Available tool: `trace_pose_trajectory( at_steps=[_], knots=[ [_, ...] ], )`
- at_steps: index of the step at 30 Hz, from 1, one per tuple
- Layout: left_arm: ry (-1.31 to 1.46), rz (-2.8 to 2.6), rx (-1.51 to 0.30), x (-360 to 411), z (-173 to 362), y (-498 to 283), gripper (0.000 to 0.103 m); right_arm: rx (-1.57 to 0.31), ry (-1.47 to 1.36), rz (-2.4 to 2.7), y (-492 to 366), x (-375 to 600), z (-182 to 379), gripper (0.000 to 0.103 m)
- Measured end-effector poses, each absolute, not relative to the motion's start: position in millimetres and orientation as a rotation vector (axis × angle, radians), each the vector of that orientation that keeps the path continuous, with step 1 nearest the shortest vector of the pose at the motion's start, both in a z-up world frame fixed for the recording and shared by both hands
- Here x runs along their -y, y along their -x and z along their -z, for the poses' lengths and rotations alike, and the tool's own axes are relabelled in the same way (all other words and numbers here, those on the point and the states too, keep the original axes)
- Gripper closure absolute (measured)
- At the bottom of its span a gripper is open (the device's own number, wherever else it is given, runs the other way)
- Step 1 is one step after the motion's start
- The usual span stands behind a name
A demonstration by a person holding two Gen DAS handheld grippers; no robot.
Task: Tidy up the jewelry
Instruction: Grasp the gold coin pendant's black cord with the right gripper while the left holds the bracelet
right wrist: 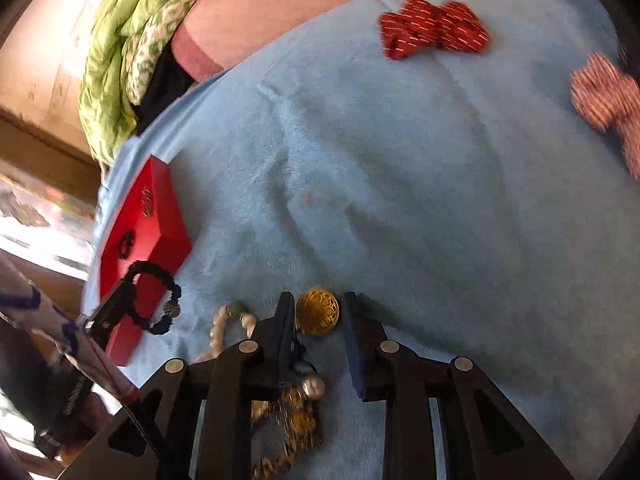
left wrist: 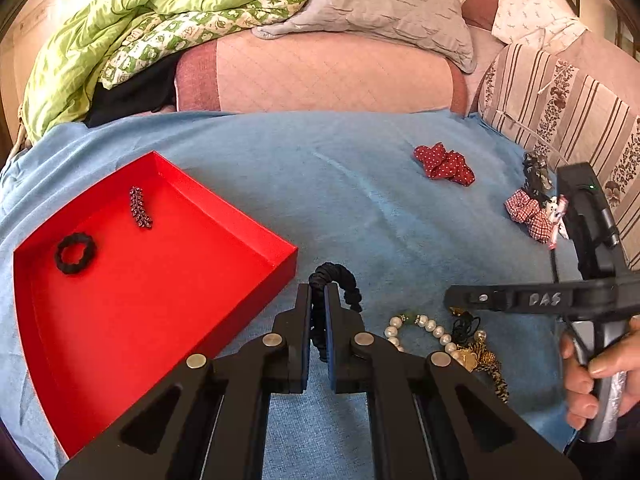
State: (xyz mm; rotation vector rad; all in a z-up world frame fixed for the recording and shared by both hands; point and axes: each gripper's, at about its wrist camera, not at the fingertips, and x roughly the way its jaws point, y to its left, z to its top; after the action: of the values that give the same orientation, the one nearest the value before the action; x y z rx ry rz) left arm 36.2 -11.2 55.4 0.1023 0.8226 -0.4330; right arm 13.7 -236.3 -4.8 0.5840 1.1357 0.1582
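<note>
Left wrist view: left gripper (left wrist: 319,312) clamped tight on black scrunchie (left wrist: 340,280), loop sticking up past the fingertips, just off the near right corner of red tray (left wrist: 224,300). Right of it, pearl bracelet (left wrist: 416,330) and tangle of gold jewelry (left wrist: 480,360) lying on blue blanket (left wrist: 320,184). Hand (left wrist: 596,376) at right edge gripping the other tool's handle. Inside the tray: small black hair tie (left wrist: 75,253) and dark beaded clip (left wrist: 140,208), apart from each other. Further out on the blanket: red dotted scrunchie (left wrist: 443,164), checked scrunchie (left wrist: 528,216) near the right edge. Beyond that, green quilt (left wrist: 140,20) and grey pillow (left wrist: 392,4).

Right wrist view: right gripper (right wrist: 319,312) partly open, jaws either side of gold filigree ball (right wrist: 319,311); left pad looks near or touching, right pad clear of it, so no firm grip visible. More gold pieces and pearls between the finger bases. Motion blur across the far scrunchies. Red tray at left with black scrunchie hanging from the left tool over its near edge.
</note>
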Motion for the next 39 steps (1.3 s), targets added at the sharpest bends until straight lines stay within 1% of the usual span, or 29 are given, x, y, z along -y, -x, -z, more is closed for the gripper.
trace_pose_trajectory(
  at_steps=[1,2,3,4,5,7,12,15,19,22,39],
  knots=[
    [-0.105,0.426,-0.822,10,-55,-37,0.097,-1.139,-0.522,-0.158,-16,229,2,0.068],
    [-0.104,0.423,-0.823,8,-55,-37,0.097,-1.138,-0.437,-0.163,-18,218,-2,0.064],
    [-0.1,0.422,-0.824,6,-55,-38,0.097,-1.133,-0.365,-0.16,-18,209,-5,0.062],
    [-0.097,0.42,-0.826,5,-55,-39,0.097,-1.127,-0.264,-0.145,-16,197,-7,0.062],
    [-0.098,0.419,-0.827,5,-55,-39,0.097,-1.122,-0.205,-0.135,-14,191,-7,0.063],
    [-0.099,0.419,-0.825,5,-55,-39,0.097,-1.109,-0.133,-0.106,-11,185,-9,0.077],
    [-0.098,0.416,-0.807,3,-58,-39,0.097,-1.067,-0.251,-0.121,-10,207,-18,0.077],
    [-0.096,0.415,-0.794,3,-61,-38,0.097,-0.968,-0.328,-0.136,-6,221,-36,0.077],
    [-0.096,0.422,-0.773,2,-65,-36,0.097,-0.827,-0.362,-0.157,5,230,-61,0.077],
    [-0.096,0.424,-0.758,3,-68,-34,0.097,-0.768,-0.369,-0.161,11,230,-72,0.077],
    [-0.097,0.409,-0.751,-1,-70,-34,0.097,-0.787,-0.35,-0.17,0,216,-71,0.077]
  ],
)
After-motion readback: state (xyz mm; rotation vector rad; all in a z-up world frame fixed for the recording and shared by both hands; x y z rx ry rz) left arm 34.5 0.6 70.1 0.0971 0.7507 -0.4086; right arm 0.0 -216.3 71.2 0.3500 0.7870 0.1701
